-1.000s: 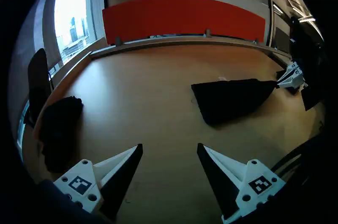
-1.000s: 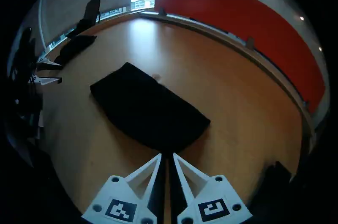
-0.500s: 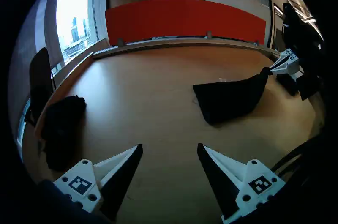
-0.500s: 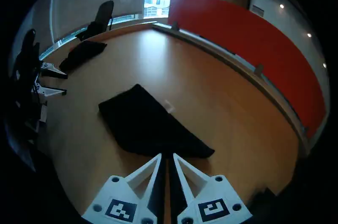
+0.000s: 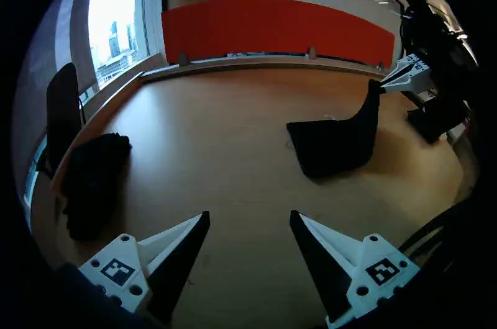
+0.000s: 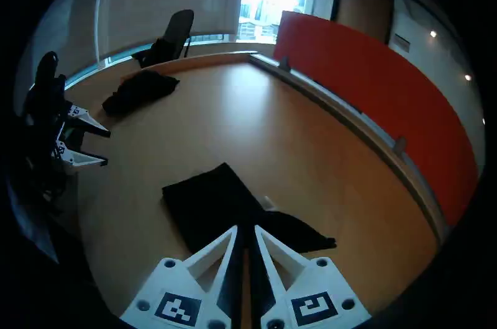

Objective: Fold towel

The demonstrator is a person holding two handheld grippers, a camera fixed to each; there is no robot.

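**Towel corner held up off table**

Right gripper (image 6: 246,231) clamped on one corner of towel (image 5: 329,143). Corner raised above table (image 5: 211,136), rest of the cloth flat mid-table. Left gripper (image 5: 248,214) jaws wide apart, empty, over table's near part. Black bundle (image 5: 93,174) on table, well apart from towel. Red divider (image 5: 279,22) along table's far edge.

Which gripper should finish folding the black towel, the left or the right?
Right. The right gripper pinches a corner of the towel, lifted above the table. The left gripper hangs open, away from the cloth, holding nothing.
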